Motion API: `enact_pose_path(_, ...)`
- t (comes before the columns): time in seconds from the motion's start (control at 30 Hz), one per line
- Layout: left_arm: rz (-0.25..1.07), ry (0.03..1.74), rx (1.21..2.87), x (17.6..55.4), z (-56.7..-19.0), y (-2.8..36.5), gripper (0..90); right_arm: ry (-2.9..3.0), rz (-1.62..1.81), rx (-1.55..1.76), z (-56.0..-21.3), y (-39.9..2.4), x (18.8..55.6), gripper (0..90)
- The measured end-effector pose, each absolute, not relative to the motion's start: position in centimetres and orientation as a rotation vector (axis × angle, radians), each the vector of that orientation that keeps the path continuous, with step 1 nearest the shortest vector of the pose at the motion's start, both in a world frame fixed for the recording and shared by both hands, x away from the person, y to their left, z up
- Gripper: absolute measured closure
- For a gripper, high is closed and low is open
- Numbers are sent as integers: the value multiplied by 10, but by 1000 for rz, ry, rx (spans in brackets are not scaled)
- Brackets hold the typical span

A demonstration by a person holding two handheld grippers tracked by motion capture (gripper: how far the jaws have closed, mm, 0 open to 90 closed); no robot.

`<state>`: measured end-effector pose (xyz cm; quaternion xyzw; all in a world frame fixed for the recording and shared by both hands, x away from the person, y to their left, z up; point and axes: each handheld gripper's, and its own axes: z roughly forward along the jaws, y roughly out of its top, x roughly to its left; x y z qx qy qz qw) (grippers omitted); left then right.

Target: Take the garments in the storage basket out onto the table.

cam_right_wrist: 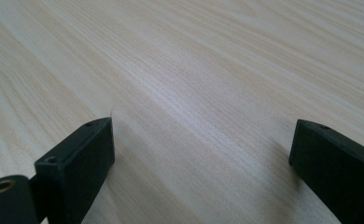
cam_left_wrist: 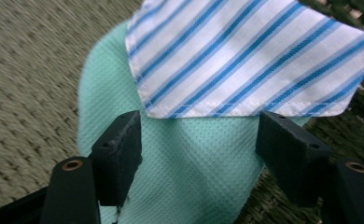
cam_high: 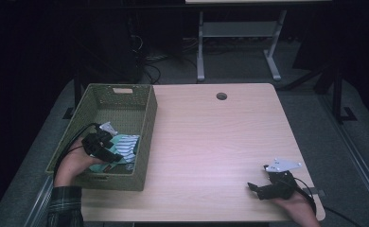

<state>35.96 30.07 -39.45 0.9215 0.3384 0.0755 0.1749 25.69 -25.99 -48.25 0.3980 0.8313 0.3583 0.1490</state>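
Observation:
A woven olive basket [cam_high: 147,124] stands at the table's left side. Inside it lie a mint green cloth [cam_left_wrist: 194,172] and, partly over it, a white cloth with blue stripes [cam_left_wrist: 245,56]. My left gripper [cam_high: 115,158] reaches down into the basket [cam_left_wrist: 31,70]. Its jaws stand apart on either side of the green cloth [cam_high: 96,168], just below the hem of the striped cloth [cam_high: 128,145], and the left gripper [cam_left_wrist: 199,135] is open. My right gripper [cam_high: 253,187] rests low at the table's near right. In its own view the right gripper [cam_right_wrist: 201,144] is open over bare wood.
A pale crumpled item [cam_high: 108,127] lies deeper in the basket. The wooden table [cam_high: 211,142] has a round cable hole [cam_high: 221,96] near its far edge. A white desk frame [cam_high: 239,38] stands on the floor beyond.

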Motion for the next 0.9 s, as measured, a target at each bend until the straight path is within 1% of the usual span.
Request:
enact_pose_path(0.1, 179, 984, 2617, 362, -401, 300, 324, 2390, 1030, 1144, -483, -260, 257, 61)
enact_pose_path(0.2, 138, 1017, 2619, 364, -408, 301, 351, 2390, 1028, 1143, -483, -260, 257, 61)
enact_pose_path(0.23, 138, 1017, 2619, 364, -408, 301, 381, 2390, 1028, 1143, -483, -260, 257, 61)
enact_pose_path(0.27, 133, 1022, 2620, 364, -409, 302, 381, 2390, 1028, 1143, -483, -260, 257, 62)
enact_pose_path(0.43, 112, 1046, 2614, 366, -412, 305, 539, 2390, 1028, 1143, -483, -260, 257, 62)
enact_pose_path(0.47, 111, 1049, 2615, 366, -411, 305, 539, 2390, 1028, 1143, -483, -260, 257, 62)
enact_pose_path(0.6, 102, 1069, 2600, 368, -411, 307, 673, 2390, 1028, 1143, -483, -260, 257, 61)
enact_pose_path(0.83, 76, 1074, 2550, 368, -406, 310, 840, 2390, 1030, 1144, -483, -260, 257, 62)
enact_pose_path(0.9, 78, 1072, 2528, 367, -404, 310, 849, 2390, 1028, 1142, -483, -260, 257, 61)
